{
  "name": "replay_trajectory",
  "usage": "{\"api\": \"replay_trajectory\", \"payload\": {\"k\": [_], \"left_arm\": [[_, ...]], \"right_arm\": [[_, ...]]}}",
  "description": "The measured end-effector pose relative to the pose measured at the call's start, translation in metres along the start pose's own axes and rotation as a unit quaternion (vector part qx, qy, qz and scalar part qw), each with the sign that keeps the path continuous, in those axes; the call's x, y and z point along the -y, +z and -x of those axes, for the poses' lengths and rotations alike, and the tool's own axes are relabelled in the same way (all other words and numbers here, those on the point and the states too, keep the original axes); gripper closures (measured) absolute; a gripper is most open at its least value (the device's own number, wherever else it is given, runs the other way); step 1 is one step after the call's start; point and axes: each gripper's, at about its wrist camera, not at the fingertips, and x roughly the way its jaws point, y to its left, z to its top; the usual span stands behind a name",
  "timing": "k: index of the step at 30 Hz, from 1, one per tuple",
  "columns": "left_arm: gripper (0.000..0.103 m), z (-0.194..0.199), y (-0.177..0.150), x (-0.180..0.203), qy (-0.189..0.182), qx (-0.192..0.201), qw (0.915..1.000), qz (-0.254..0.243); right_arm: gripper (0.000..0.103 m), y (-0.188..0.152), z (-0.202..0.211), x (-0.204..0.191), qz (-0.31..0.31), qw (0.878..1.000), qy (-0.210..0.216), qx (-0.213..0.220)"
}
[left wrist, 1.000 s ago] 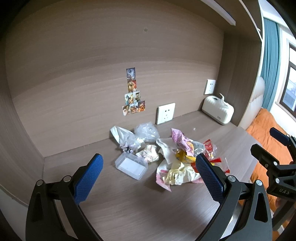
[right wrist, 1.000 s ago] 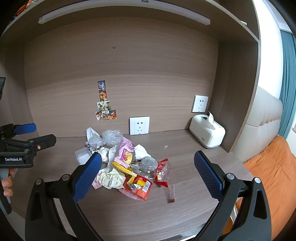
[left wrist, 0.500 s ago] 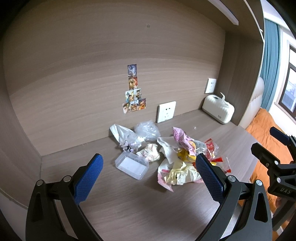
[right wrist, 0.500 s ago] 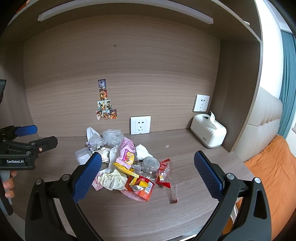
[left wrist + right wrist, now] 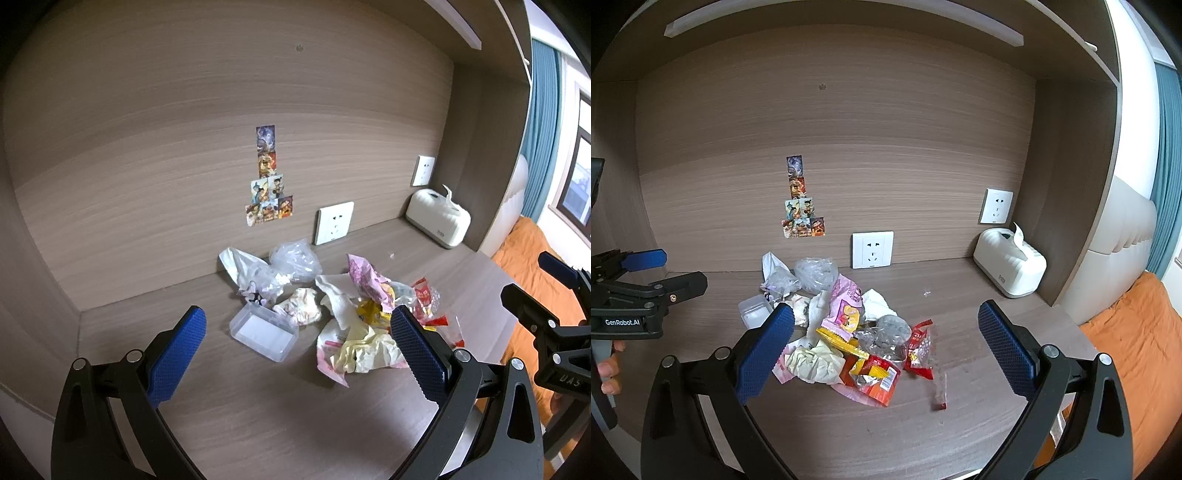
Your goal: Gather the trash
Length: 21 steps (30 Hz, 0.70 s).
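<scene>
A heap of trash (image 5: 347, 310) lies on the wooden desk (image 5: 258, 398): crumpled plastic bags, tissues, a pink snack wrapper (image 5: 846, 310), red and yellow wrappers (image 5: 879, 373) and a small clear plastic box (image 5: 264, 334). My left gripper (image 5: 295, 350) stands open in front of the box and heap, holding nothing. My right gripper (image 5: 882, 347) is also open and empty, hovering before the heap's near side. A thin red-tipped strip (image 5: 940, 389) lies apart at the heap's right. Each gripper shows at the edge of the other's view.
A white tissue box (image 5: 1010, 267) sits at the back right corner. Two wall sockets (image 5: 872, 249) and a column of stickers (image 5: 801, 206) are on the back panel. An orange bed cover (image 5: 1137, 354) lies beyond the desk's right edge. A hand (image 5: 607, 369) holds the left gripper.
Both views have crept slightly forward and tilted a little; the trash sits marginally lower in frame. Both grippers stay open and nothing on the desk has moved.
</scene>
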Motion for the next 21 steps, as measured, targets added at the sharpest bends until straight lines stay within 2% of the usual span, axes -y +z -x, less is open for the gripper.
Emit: {"api": "replay_trajectory", "payload": {"k": [21], "left_arm": [[0.005, -0.015, 0.000, -0.005, 0.002, -0.014, 0.9999, 0.002]], "right_arm": [[0.004, 0.001, -0.016, -0.003, 0.001, 1.000, 0.008, -0.010]]}}
